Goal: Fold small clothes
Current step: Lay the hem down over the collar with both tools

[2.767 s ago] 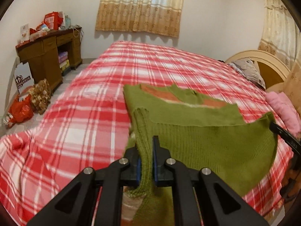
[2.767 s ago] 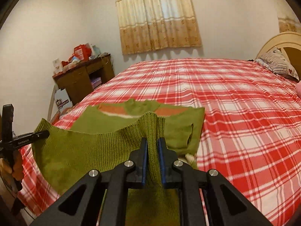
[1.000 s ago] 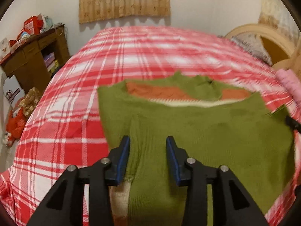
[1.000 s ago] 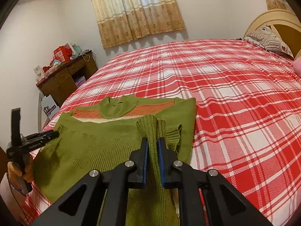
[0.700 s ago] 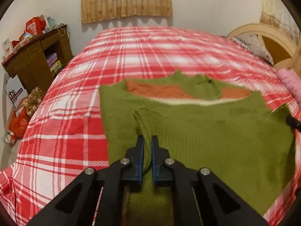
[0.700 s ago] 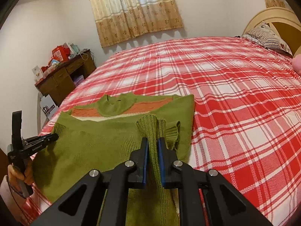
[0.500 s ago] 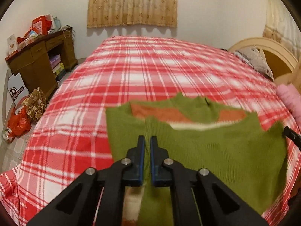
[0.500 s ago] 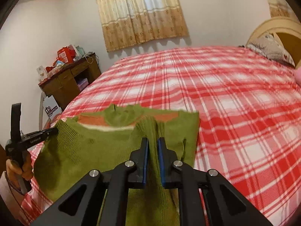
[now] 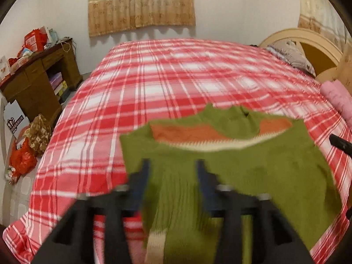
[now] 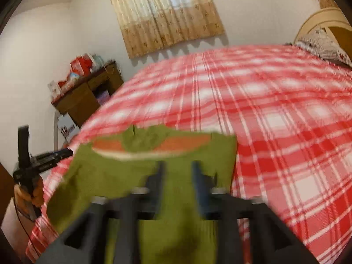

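Observation:
A small green knit sweater [image 9: 253,167] with an orange and cream yoke lies on the red plaid bed [image 9: 176,77], its lower part folded up over its body. My left gripper [image 9: 173,165] is open above the sweater's left side, its jaws spread wide and nothing held. In the right wrist view the same sweater [image 10: 123,176] lies below my right gripper [image 10: 178,167], which is open too. Both views are blurred by motion. The left gripper also shows at the left in the right wrist view [image 10: 44,156].
A wooden desk [image 9: 37,81] with boxes stands left of the bed, with bags [image 9: 28,145] on the floor beside it. A pillow [image 9: 290,55] and headboard [image 9: 308,41] are at the far right. A pink cloth [image 9: 338,96] lies at the right edge.
Both grippers were shut on the sweater's folded edge half a second ago; both have now opened and let it go, and the fabric lies on the sweater's body.

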Motion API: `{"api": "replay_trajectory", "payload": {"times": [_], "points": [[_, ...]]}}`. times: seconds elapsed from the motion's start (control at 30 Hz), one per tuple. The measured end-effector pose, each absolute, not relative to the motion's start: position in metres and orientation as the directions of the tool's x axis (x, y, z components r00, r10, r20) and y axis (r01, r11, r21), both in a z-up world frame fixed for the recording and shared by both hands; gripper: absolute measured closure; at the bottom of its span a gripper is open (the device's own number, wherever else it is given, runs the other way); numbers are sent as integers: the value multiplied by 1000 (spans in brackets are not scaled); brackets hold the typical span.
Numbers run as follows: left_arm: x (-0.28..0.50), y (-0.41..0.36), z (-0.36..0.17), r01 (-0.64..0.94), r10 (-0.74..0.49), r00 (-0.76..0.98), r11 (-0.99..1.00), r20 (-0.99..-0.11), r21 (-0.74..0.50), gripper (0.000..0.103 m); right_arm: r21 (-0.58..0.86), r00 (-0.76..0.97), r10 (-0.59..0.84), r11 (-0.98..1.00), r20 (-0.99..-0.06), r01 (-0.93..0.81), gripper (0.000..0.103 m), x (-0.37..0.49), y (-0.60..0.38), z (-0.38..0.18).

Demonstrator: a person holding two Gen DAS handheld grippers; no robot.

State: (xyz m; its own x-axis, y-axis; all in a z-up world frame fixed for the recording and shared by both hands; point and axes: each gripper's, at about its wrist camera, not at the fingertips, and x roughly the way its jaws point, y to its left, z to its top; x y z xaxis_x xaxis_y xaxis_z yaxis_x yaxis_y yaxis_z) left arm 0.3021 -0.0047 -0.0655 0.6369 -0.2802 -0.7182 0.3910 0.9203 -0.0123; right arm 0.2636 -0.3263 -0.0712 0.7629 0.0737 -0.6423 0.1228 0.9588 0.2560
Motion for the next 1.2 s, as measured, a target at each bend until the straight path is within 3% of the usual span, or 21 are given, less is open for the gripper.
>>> {"api": "replay_trajectory", "payload": {"times": [0.13, 0.27, 0.33, 0.37, 0.4, 0.43, 0.5, 0.57, 0.87, 1.07, 1.2], "points": [[295, 0, -77, 387, -268, 619, 922, -738, -10, 41, 218, 722, 65, 969, -689, 121, 29, 260, -317, -94], [295, 4, -89, 387, -290, 576, 920, -764, -58, 41, 60, 686, -12, 995, -728, 81, 31, 255, -295, -111], [295, 4, -95, 385, -298, 563, 920, -771, -74, 41, -101, 679, -121, 992, -724, 69, 55, 252, -277, -116], [294, 3, -97, 386, -296, 562, 920, -772, -71, 45, -151, 674, -165, 985, -720, 80, 74, 252, -274, -117], [292, 0, -99, 388, -285, 572, 920, -769, -52, 52, -163, 675, -182, 982, -715, 91, 85, 251, -275, -116], [290, -3, -100, 389, -267, 587, 921, -765, -24, 70, -144, 679, -173, 985, -713, 100, 89, 250, -279, -114], [286, -4, -98, 382, -236, 604, 924, -761, 16, 84, -77, 694, -143, 989, -706, 126, 95, 244, -289, -108], [280, 0, -90, 387, -270, 604, 922, -750, -20, 88, -41, 711, -130, 989, -691, 141, 96, 236, -294, -102], [256, 6, -53, 415, -350, 645, 907, -679, -73, 90, -18, 805, -117, 991, -582, 131, 96, 213, -275, -56], [268, 9, -67, 354, -282, 633, 934, -721, -55, 87, -39, 809, -127, 991, -574, 128, 96, 216, -271, -54], [266, 25, -65, 351, -328, 622, 929, -710, -122, 85, -10, 802, -122, 990, -585, 143, 96, 216, -277, -58]]}}
